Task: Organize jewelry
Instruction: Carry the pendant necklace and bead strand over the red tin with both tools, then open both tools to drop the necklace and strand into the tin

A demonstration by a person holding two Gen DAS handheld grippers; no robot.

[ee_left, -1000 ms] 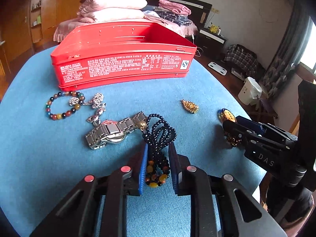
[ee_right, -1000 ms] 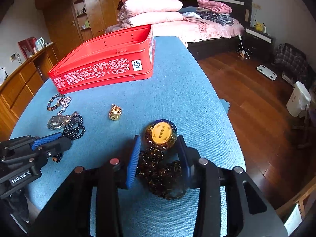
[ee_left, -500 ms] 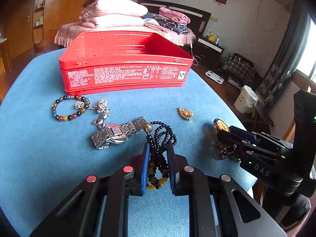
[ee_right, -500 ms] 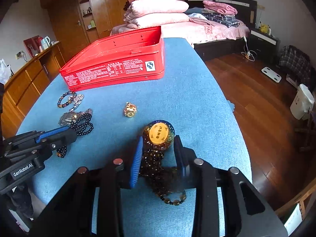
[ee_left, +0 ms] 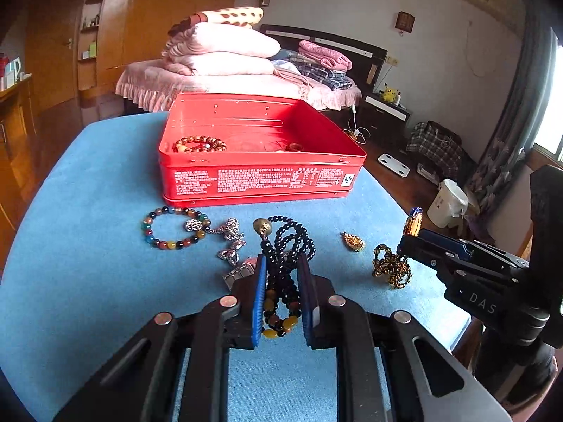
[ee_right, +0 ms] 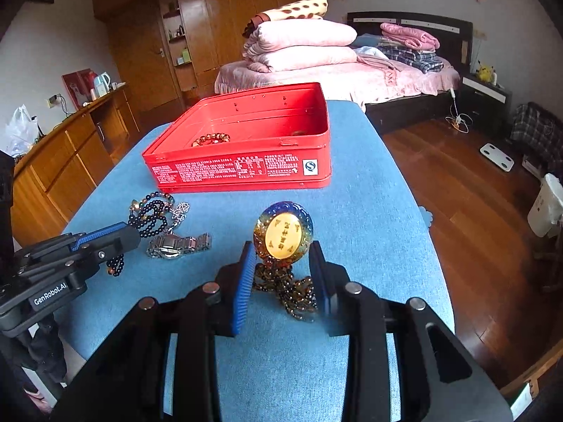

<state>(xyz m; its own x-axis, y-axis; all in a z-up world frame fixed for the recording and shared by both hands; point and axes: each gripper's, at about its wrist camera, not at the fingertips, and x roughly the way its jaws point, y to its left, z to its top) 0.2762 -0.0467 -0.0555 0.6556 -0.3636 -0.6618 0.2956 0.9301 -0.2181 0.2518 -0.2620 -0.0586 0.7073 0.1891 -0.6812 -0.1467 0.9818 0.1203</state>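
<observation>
Silver metal-link watch (ee_left: 241,274) mostly hidden behind left gripper (ee_left: 281,293); small ring-like object (ee_left: 295,147) in red tin box (ee_left: 260,176), possibly ring, too small.

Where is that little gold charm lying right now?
The gold charm lies on the blue table, right of center in the left wrist view, between the black bead necklace and the amber bead string, before the red tin.

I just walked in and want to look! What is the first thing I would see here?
Most likely the big open red metal tin at the back of the blue table, with a brown bead bracelet inside. Next, the round gold and blue medallion on amber beads, lifted in the right gripper. The left gripper grips a long black bead necklace beside it.
</observation>
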